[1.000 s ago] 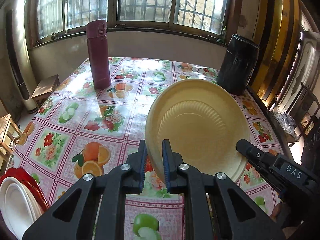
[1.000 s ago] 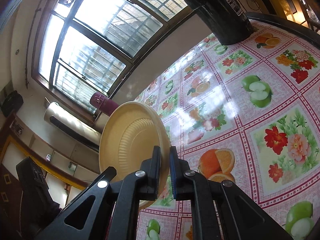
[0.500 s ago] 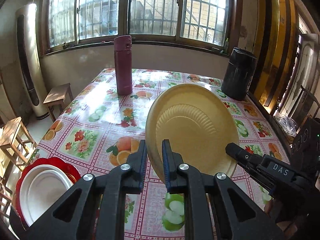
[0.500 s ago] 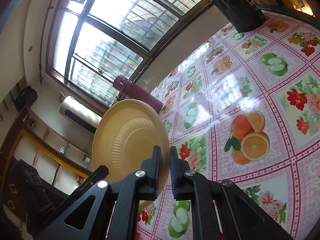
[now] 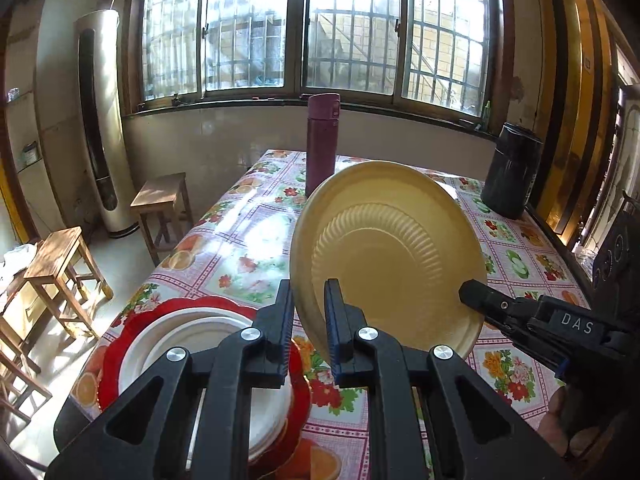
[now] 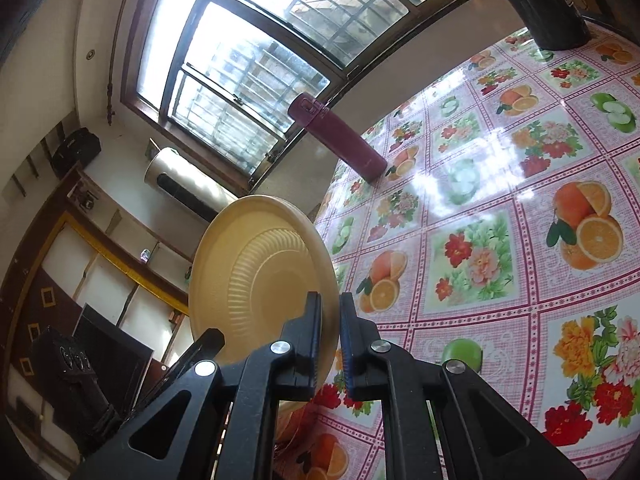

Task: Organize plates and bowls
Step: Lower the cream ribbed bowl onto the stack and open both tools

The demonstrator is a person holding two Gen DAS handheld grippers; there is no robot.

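Both tongs, left [image 5: 308, 320] and right [image 6: 330, 336], pinch one yellow plate [image 5: 392, 256]; two white plates [image 5: 192, 340] on one red plate [image 5: 116, 344].

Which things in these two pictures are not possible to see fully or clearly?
- White plates on the red plate, left wrist view: the near part is hidden by the left tool, so their number is unclear.
- Yellow plate: its lower rim is hidden by both tools.
- Black container, right wrist view: its top is cut off by the frame edge.

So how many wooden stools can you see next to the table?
2 clearly: one stool by the table's far left edge near the window wall, one nearer the camera. Stool-like legs at the left border may be a third.
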